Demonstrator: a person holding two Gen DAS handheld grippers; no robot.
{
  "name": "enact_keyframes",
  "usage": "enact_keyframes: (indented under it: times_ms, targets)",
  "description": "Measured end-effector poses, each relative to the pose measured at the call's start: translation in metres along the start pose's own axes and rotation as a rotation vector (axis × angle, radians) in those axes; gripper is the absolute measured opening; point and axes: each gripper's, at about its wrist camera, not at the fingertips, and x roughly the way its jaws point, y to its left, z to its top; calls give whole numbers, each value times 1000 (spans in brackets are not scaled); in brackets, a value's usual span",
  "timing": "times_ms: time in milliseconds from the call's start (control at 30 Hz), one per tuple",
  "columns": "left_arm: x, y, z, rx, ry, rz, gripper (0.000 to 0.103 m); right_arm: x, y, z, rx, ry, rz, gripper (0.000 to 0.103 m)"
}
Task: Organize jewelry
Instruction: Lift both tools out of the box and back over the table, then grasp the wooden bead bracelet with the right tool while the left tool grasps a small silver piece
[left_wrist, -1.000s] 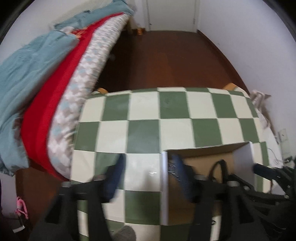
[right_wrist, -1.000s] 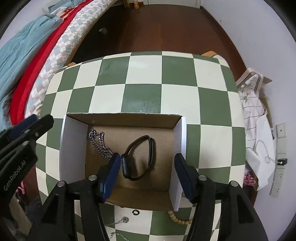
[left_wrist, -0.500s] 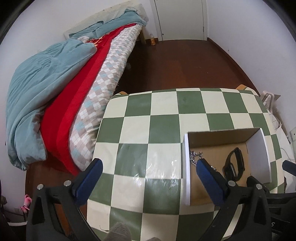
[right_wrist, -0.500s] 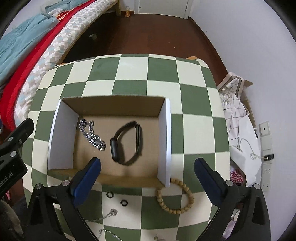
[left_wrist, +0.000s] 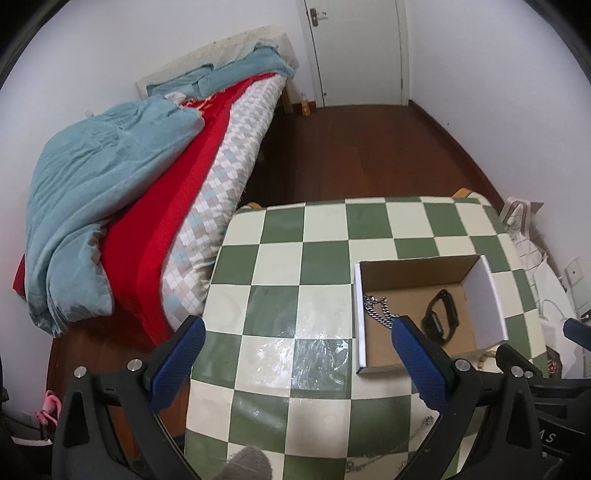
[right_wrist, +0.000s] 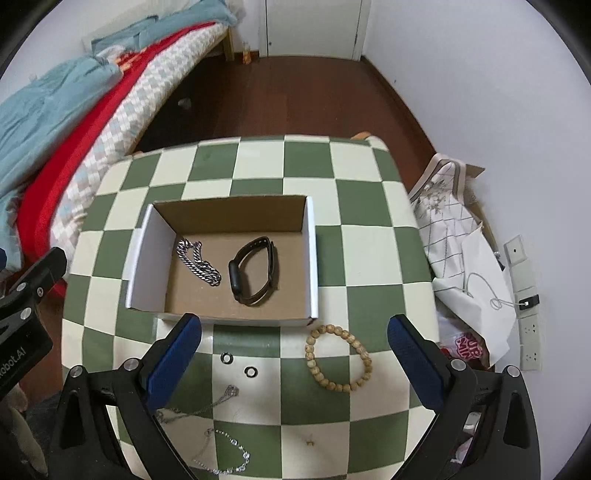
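A cardboard box (right_wrist: 312, 258) sits on the green-and-cream checkered table (right_wrist: 354, 240). Inside lie a silver chain (right_wrist: 199, 264) and a black wristband (right_wrist: 253, 271). In front of the box lie a wooden bead bracelet (right_wrist: 338, 358), two small dark rings (right_wrist: 226, 357) (right_wrist: 251, 371) and thin silver chains (right_wrist: 221, 454). My right gripper (right_wrist: 293, 363) is open and empty, above the loose items. My left gripper (left_wrist: 295, 365) is open and empty, left of the box (left_wrist: 360, 314), where chain (left_wrist: 380, 314) and wristband (left_wrist: 441, 317) show.
A bed with blue, red and checked bedding (left_wrist: 122, 206) runs along the table's left side. Bags and papers (right_wrist: 465, 266) lie on the floor at the right by a wall socket strip (right_wrist: 524, 295). Dark wood floor (left_wrist: 354, 147) leads to a white door (left_wrist: 354, 51).
Both grippers have opened wide and pulled up and back from the box. The black wristband now lies free in the box. More of the table and loose jewelry shows.
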Motion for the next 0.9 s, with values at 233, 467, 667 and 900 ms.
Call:
enact_keyframes:
  times_ms: [233, 467, 667, 900]
  targets:
    - [-44, 6, -8, -16, -68, -18, 103, -52, -5, -15, 12, -85, 10, 102]
    - [-69, 14, -29, -24, -106, -11, 103, -82, -21, -37, 45, -107, 36, 102]
    - [-33, 4, -69, 28, -25, 25, 103, -42, -53, -77, 103, 4, 36, 101]
    - [33, -36, -107, 110, 132, -24, 102, 41, -80, -108, 157, 144, 52, 76]
